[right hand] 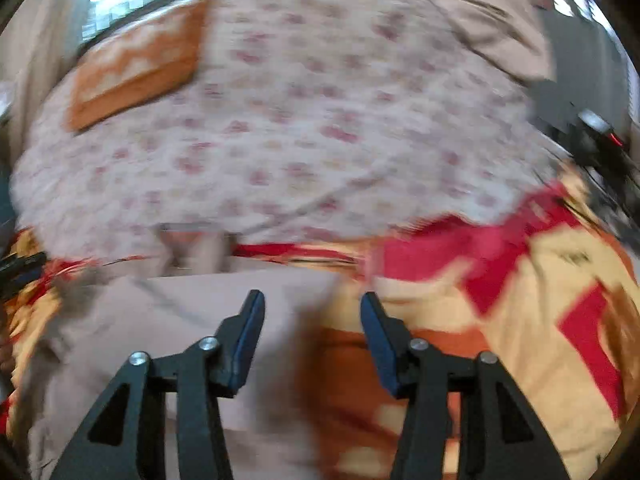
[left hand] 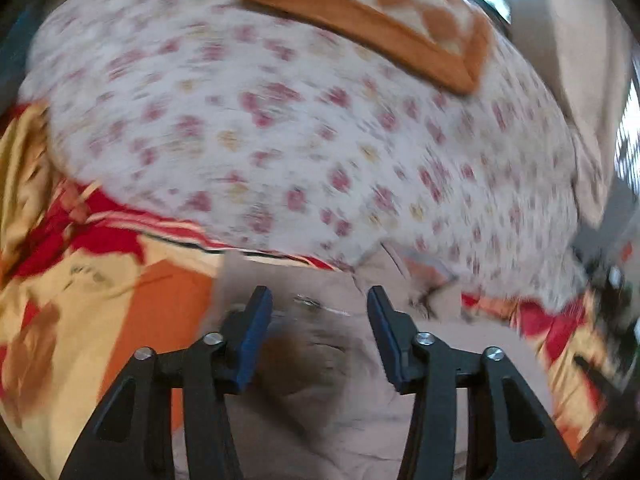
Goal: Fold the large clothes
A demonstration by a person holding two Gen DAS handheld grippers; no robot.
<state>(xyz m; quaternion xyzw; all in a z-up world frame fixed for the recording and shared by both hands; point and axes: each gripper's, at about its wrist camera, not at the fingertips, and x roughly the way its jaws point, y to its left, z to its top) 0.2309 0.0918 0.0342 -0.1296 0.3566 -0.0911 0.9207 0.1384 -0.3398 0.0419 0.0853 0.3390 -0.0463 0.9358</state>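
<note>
The pinkish-beige garment (left hand: 320,360) lies spread on a red, orange and cream patterned cover (left hand: 132,312), at the near edge of the floral bedsheet (left hand: 304,128). All places here are told relative to that garment.

In the left wrist view the left gripper (left hand: 319,300) hangs just above the garment with its 2 blue-padded jaws spread wide and nothing between them. A small metallic fastening (left hand: 306,301), possibly a zip or button, shows on the cloth between the jaws; blur keeps it from being identified. The patterned cover reaches out to the left of the garment and also shows past its right edge. Beyond the garment the floral bedsheet fills the middle of the view, and well beyond it an orange-bordered checked pillow (left hand: 372,12) lies on the sheet.

In the right wrist view the right gripper (right hand: 312,304) is likewise released, jaws apart and empty. Its left jaw is over the garment (right hand: 180,320) and its right jaw over the patterned cover (right hand: 520,320), so the garment's right edge runs between them. The bedsheet (right hand: 320,120) lies beyond the garment and the pillow (right hand: 136,64) far beyond, to the left. Both views are smeared by motion blur, so the folds and shape of the garment cannot be told.
</note>
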